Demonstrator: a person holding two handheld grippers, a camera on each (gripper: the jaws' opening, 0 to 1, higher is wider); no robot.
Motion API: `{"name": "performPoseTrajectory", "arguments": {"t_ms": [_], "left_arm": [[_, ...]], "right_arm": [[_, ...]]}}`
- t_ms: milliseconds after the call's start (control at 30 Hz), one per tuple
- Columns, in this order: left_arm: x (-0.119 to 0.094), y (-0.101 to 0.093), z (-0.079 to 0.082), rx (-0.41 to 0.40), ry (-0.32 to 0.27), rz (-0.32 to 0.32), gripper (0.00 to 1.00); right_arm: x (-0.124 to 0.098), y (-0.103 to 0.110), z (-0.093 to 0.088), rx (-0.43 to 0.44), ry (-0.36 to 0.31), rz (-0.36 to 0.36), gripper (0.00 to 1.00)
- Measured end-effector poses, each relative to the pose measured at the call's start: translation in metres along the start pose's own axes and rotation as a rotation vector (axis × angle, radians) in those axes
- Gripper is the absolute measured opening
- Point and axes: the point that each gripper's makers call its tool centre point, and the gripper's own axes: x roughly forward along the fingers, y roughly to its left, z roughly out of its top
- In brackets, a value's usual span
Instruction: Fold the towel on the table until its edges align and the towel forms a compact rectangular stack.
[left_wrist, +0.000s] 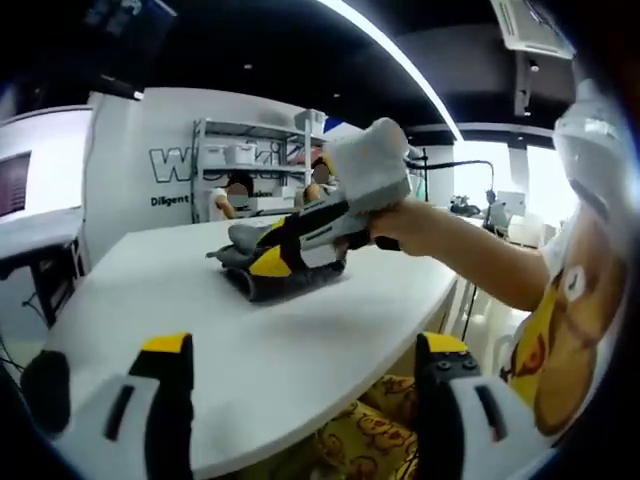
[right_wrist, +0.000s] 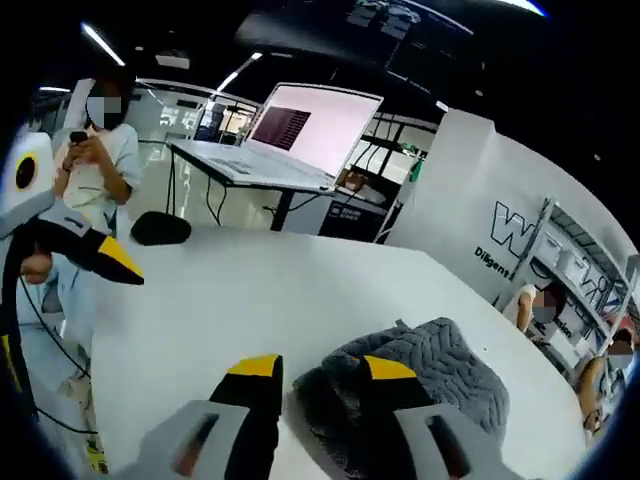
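The right gripper (right_wrist: 320, 385) has its yellow-tipped jaws spread at the near edge of a crumpled grey towel (right_wrist: 425, 375), one jaw over bare tabletop and the other over the cloth; whether that jaw touches the fabric cannot be told. The left gripper view shows that same gripper (left_wrist: 275, 250), held in a person's hand (left_wrist: 400, 222), low over the heap near the middle of the white table (left_wrist: 330, 350).

The left gripper (left_wrist: 305, 355) hangs at the table's near edge, well apart from the towel, its jaws wide open with nothing between them. In the right gripper view it enters from the left (right_wrist: 125, 265), off beyond the table's side.

The towel lies bunched and unfolded, its quilted wave-pattern surface in loose ridges. It looks soft, light and limp, likely to sag and drag when lifted rather than hold a shape, so a single pinch would probably just lift a wad. The better hold would be a free corner or hem, one in each gripper; no clean corner can be made out in the heap, so the cloth probably needs spreading first.

A dark rounded object (right_wrist: 160, 228) sits at the table's far edge, with an open laptop (right_wrist: 290, 140) on a separate stand behind it. Shelving (left_wrist: 255, 160) stands against the far wall.
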Motion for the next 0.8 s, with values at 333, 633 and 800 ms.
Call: {"name": "performPoseTrajectory", "arguments": {"t_ms": [333, 633, 800], "left_arm": [[0.005, -0.013, 0.004, 0.020, 0.018, -0.015, 0.97], [0.013, -0.028, 0.010, 0.048, 0.044, -0.032, 0.97], [0.017, -0.035, 0.016, 0.074, 0.061, -0.025, 0.97]], "right_arm": [[-0.049, -0.008, -0.007, 0.094, -0.019, 0.010, 0.56], [-0.115, -0.021, -0.033, 0.159, -0.034, -0.038, 0.69], [-0.156, -0.023, -0.059, 0.213, -0.045, -0.054, 0.75]]}}
